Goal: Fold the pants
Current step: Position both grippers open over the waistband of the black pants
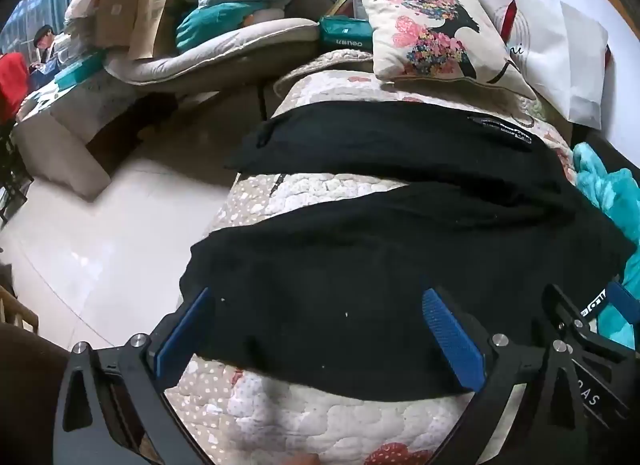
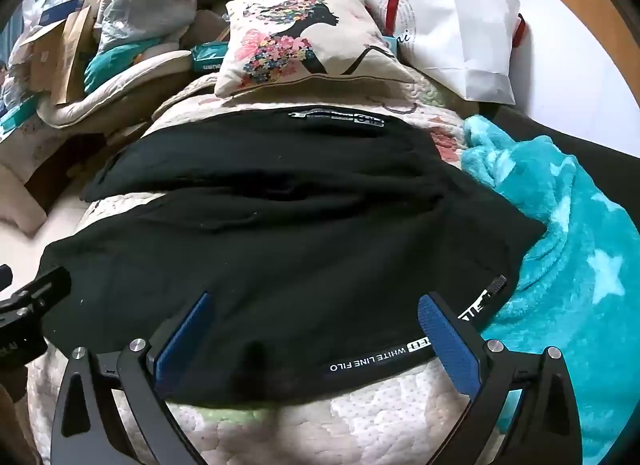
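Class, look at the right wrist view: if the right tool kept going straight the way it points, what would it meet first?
Most likely the black pants, near their lettered waistband. The open right tool angles down over them; exact depth is unclear.

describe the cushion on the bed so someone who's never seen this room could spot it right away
Start at the quilted bedspread with the black pants spread across it. Just past the far edge of the pants a square cream cushion leans between a stack of bedding and a white paper bag. It alone carries a picture: a black head in profile with hair made of colourful flowers.
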The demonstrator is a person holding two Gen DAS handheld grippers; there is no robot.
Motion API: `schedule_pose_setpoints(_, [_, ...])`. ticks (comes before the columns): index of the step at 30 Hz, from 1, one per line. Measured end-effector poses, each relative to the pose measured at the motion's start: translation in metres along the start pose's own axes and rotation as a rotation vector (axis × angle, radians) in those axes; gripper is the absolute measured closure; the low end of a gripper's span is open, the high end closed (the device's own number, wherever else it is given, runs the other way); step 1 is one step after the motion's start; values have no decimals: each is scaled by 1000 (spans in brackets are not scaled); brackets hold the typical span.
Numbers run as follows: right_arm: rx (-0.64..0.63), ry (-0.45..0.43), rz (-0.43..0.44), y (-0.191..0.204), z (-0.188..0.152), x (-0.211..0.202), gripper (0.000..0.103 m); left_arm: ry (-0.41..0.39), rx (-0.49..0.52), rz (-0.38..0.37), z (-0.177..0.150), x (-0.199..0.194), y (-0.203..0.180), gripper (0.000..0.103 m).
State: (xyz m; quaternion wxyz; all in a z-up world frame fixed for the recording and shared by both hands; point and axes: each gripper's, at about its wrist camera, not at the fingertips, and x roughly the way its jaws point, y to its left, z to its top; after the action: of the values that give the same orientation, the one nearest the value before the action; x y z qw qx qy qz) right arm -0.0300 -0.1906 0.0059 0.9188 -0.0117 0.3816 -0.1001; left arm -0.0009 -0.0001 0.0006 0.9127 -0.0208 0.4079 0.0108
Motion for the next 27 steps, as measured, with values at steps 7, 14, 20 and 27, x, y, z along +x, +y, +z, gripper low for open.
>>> schedule_pose_setpoints(7, [-2, 15, -4, -1, -1, 1, 0, 49, -2, -24, 3, 7, -1, 0])
schedule_pose_setpoints(14, [-16, 13, -1, 0, -3, 3, 0, 58, -2, -28, 1, 5, 0, 0])
schedule_pose_setpoints(20, [-18, 12, -5, 3, -3, 0, 0, 76, 11, -17, -6, 13, -4, 0])
schedule_pose_setpoints(27, [-20, 20, -4, 2, -2, 2, 0, 97, 47, -10, -12, 19, -11, 0])
